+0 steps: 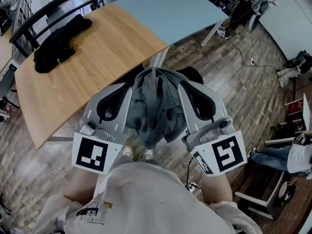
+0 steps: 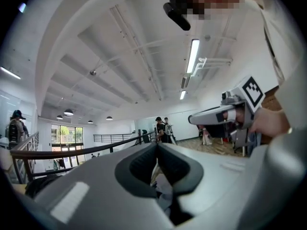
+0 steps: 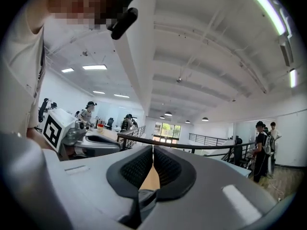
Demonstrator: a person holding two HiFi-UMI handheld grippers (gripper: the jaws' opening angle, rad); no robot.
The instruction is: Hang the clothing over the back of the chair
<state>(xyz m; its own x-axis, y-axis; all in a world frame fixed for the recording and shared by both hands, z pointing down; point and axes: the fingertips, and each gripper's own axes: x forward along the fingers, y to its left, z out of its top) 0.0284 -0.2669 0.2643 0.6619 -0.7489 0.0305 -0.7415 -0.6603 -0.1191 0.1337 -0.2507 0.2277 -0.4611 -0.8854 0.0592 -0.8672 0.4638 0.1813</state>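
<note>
A grey garment hangs bunched between my two grippers in the head view, its lower end dangling above the person's shoes. My left gripper is shut on its left side, and pale cloth shows under the closed jaws in the left gripper view. My right gripper is shut on its right side, with grey cloth under its closed jaws. Both grippers point level. A dark chair part peeks out behind the garment; most of the chair is hidden.
A wooden table joins a pale blue tabletop just beyond the grippers. A black garment lies on the wood at the far left. A black railing runs behind. Cables and white furniture are on the floor to the right.
</note>
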